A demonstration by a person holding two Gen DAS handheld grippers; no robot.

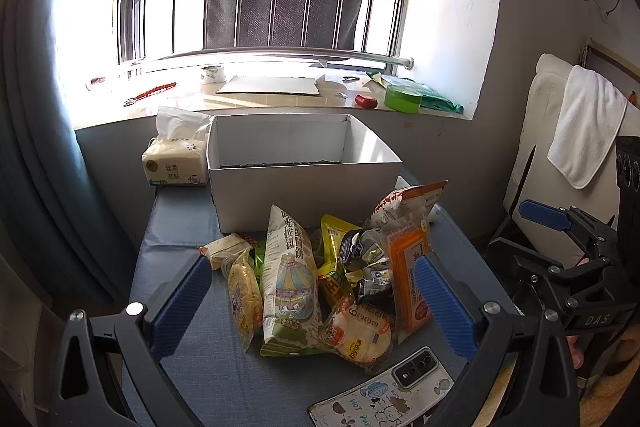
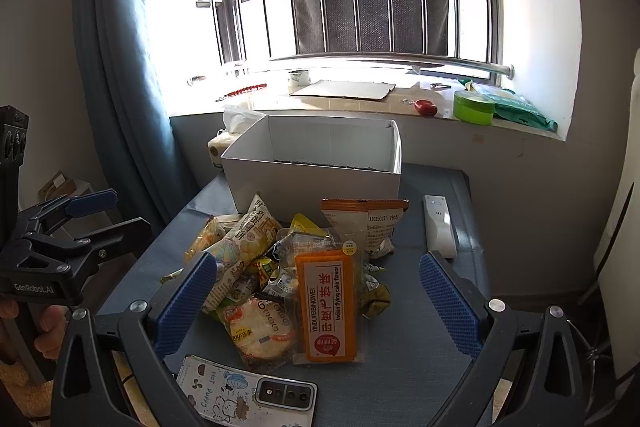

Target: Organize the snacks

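Note:
A pile of snack packets (image 1: 320,275) lies on the blue table (image 1: 176,235) in front of an open white cardboard box (image 1: 296,183). The pile includes a tall white bag (image 1: 290,279), an orange flying-cake pack (image 2: 326,307), and a round rice-cracker pack (image 2: 260,331). The box (image 2: 316,187) looks empty. My left gripper (image 1: 316,303) is open, hovering just before the pile. My right gripper (image 2: 320,299) is open, framing the orange pack from above the table's near edge. Each gripper shows at the side of the other's view.
A phone in a cartoon case (image 2: 244,391) lies at the near edge. A white remote (image 2: 439,225) lies right of the pile. A tissue pack (image 1: 176,163) stands left of the box. The windowsill (image 1: 280,99) behind holds cardboard, tape and a green tin. A chair with towel (image 1: 576,131) stands right.

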